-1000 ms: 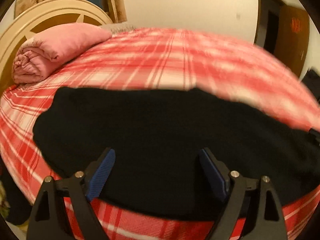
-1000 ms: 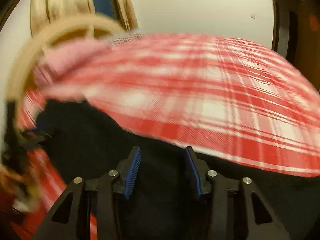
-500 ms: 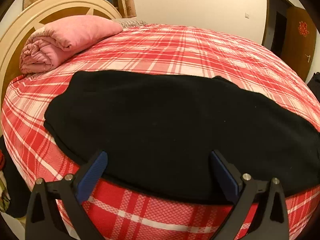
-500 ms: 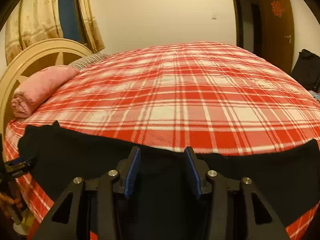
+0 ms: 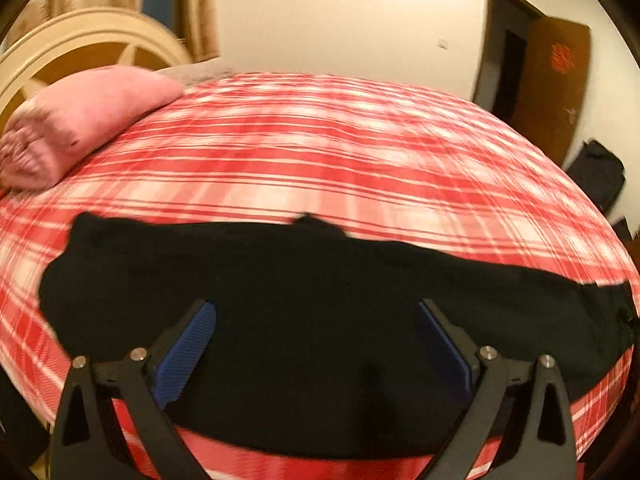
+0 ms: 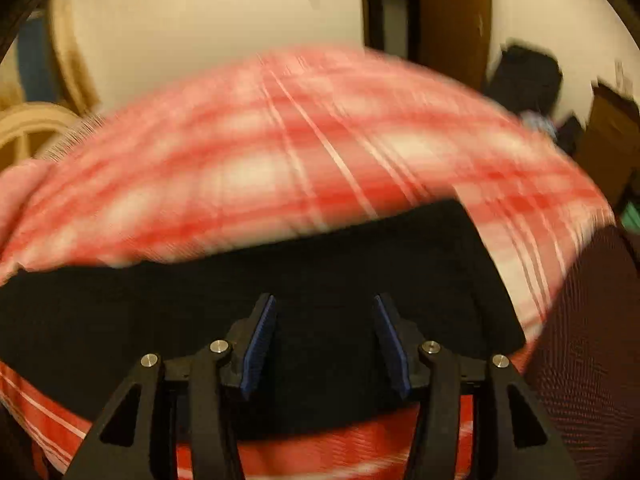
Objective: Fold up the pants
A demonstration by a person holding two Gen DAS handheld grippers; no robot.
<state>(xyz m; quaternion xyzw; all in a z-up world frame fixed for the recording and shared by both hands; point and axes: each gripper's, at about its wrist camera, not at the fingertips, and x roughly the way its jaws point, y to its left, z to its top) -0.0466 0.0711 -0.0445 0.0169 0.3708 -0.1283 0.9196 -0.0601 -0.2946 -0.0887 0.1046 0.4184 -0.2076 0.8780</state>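
Black pants (image 5: pixel 300 280) lie flat and stretched sideways along the near edge of a red plaid bed (image 5: pixel 320 140). My left gripper (image 5: pixel 315 304) hovers over their near part, jaws wide open, nothing between the blue pads. In the right wrist view, which is blurred by motion, my right gripper (image 6: pixel 325 298) hangs over the pants (image 6: pixel 200 300) close to their right end, jaws about half open and empty. The pants' right edge (image 6: pixel 492 280) slants across the plaid bed (image 6: pixel 280 160).
A rolled pink blanket (image 5: pixel 80 120) lies at the far left by the cream headboard (image 5: pixel 80 48). A brown door (image 5: pixel 556 80) and a dark bag (image 5: pixel 596 176) stand beyond the bed's right side. A dark red mesh surface (image 6: pixel 580 320) fills the lower right of the right wrist view.
The left jaws have spread wider, and that gripper drew back, then came in over the pants again. The right gripper has swung rightward along the pants to their right end.
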